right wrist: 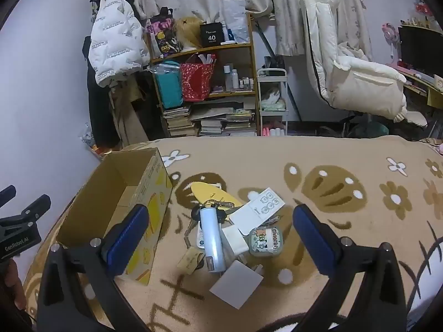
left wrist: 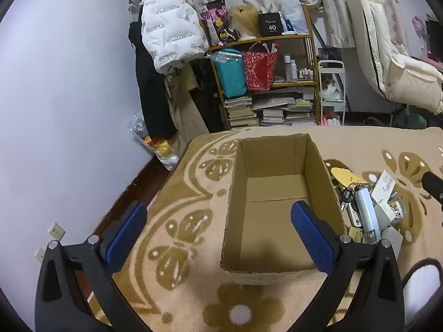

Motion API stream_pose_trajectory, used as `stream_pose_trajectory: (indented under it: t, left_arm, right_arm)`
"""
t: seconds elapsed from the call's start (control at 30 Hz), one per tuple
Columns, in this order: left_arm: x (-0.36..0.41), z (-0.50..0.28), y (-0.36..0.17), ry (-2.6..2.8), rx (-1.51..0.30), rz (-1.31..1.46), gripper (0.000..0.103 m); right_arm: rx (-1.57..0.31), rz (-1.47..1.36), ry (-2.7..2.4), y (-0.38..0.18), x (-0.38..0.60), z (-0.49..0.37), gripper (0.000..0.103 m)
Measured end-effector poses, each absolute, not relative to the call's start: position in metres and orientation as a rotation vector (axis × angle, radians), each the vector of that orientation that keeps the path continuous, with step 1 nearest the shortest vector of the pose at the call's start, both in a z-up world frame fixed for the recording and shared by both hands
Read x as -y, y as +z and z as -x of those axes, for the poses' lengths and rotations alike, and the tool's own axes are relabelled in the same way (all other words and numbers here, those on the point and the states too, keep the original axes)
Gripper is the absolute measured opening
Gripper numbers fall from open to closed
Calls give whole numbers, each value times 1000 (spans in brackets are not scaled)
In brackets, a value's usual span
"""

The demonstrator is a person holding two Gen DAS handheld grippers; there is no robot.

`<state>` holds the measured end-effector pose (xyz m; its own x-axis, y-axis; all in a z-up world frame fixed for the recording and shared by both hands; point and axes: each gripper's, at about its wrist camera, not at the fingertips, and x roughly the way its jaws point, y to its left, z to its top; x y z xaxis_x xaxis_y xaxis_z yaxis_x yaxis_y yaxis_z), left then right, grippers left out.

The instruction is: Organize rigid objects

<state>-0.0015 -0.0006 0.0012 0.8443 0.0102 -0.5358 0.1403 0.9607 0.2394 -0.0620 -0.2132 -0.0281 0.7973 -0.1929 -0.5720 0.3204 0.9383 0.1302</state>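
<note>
An empty open cardboard box (left wrist: 277, 191) stands on the patterned blanket; it also shows in the right wrist view (right wrist: 124, 193). To its right lies a pile of small items: a pale blue cylinder (right wrist: 211, 238), keys (right wrist: 210, 207), a yellow flat piece (right wrist: 210, 192), a white card (right wrist: 263, 204), a green cartoon case (right wrist: 265, 242), a white charger (right wrist: 235, 239) and a grey flat square (right wrist: 235, 283). The pile also shows in the left wrist view (left wrist: 368, 207). My left gripper (left wrist: 218, 232) is open and empty above the box's near end. My right gripper (right wrist: 221, 240) is open and empty above the pile.
The blanket (right wrist: 346, 166) covers a bed-like surface whose far edge drops off. Beyond stand a cluttered shelf (right wrist: 210, 88), a hanging white jacket (right wrist: 116, 44), a small white cart (right wrist: 272, 102) and a white chair (right wrist: 354, 72). The purple wall (left wrist: 69, 83) is at left.
</note>
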Motion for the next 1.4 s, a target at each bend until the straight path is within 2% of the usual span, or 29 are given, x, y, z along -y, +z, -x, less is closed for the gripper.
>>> stream_pose_trajectory:
  t: [1.4]
  left_arm:
    - [3,-5,-4,-54,-580,-325,103]
  right_arm:
    - [-594,-225,-309,-34,216,61,103]
